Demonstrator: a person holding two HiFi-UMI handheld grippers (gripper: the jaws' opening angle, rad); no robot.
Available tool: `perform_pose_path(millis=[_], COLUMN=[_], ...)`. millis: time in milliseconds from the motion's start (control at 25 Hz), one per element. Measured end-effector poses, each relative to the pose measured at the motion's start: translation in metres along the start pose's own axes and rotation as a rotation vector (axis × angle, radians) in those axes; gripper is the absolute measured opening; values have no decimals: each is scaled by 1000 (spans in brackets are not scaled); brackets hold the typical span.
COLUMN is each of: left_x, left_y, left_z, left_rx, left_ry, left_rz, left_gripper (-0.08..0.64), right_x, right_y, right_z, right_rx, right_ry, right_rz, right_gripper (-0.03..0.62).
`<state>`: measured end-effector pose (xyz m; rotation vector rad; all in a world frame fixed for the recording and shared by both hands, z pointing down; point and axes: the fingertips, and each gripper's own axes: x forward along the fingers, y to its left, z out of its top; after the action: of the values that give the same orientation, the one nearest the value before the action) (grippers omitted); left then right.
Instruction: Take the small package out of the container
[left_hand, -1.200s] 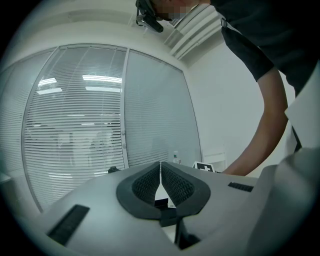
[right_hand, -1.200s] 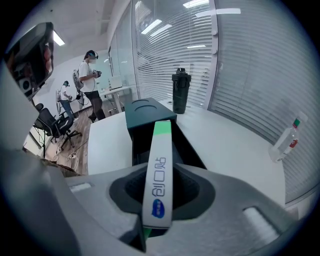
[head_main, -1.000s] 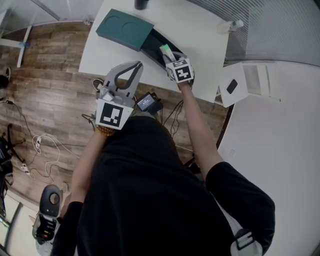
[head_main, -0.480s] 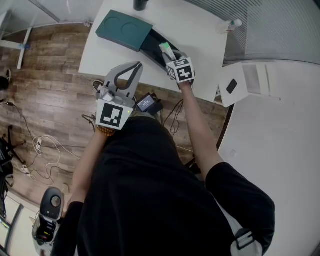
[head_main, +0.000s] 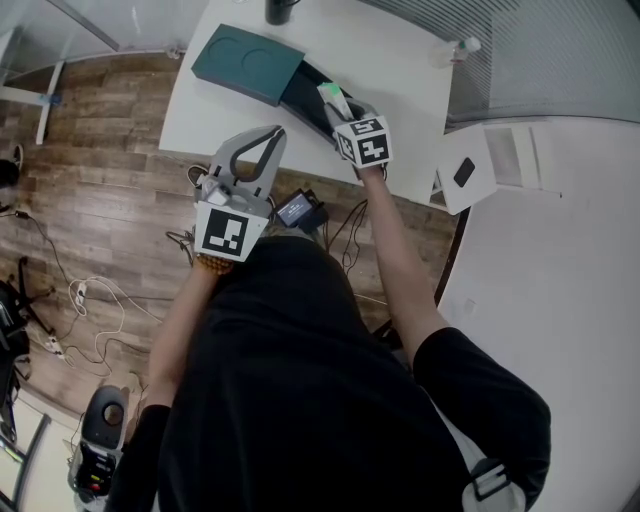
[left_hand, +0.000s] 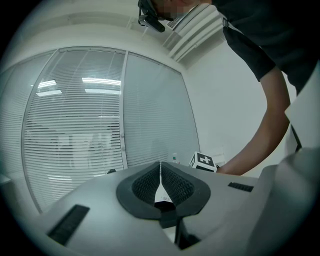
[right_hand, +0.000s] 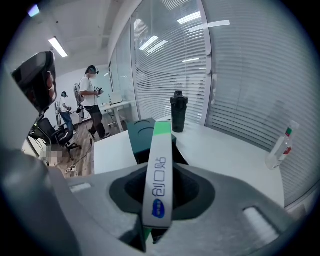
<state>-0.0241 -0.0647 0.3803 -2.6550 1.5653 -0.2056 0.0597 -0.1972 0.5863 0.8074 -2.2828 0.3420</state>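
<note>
Wood-plank floor (head_main: 90, 150), brown, loose cables (head_main: 95, 300) trailing across it. White bench (head_main: 400, 60) stands beside glass partition with horizontal blinds (right_hand: 240, 75). Strip light (right_hand: 58, 47) lit on white ceiling. Dark office chair (right_hand: 54, 133) and standing people (right_hand: 91, 95) in far room. Curved white surface (head_main: 560, 280) at right.

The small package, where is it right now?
The small package is clamped in the right hand-held gripper at the open end of the dark green container on the white table, top centre of the head view.
</note>
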Motion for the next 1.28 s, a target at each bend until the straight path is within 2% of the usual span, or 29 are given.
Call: perform_pose_path(millis=[280,720,1280], left_x=[1,12,20], left_y=[13,-8,-16], left_z=[-3,0,8], left_rx=[-34,-31,-40], left_ry=[1,-9,-32], left_rz=[38,-22,-52], left_gripper=[11,11,11], right_x=[-5,-26,-64], right_y=[5,15,4], right_z=[8,23,39], right_rx=[59,87,93], right_ry=[-51,-127,-220], right_rz=[-15,-24,-61], right_gripper=[88,87,87])
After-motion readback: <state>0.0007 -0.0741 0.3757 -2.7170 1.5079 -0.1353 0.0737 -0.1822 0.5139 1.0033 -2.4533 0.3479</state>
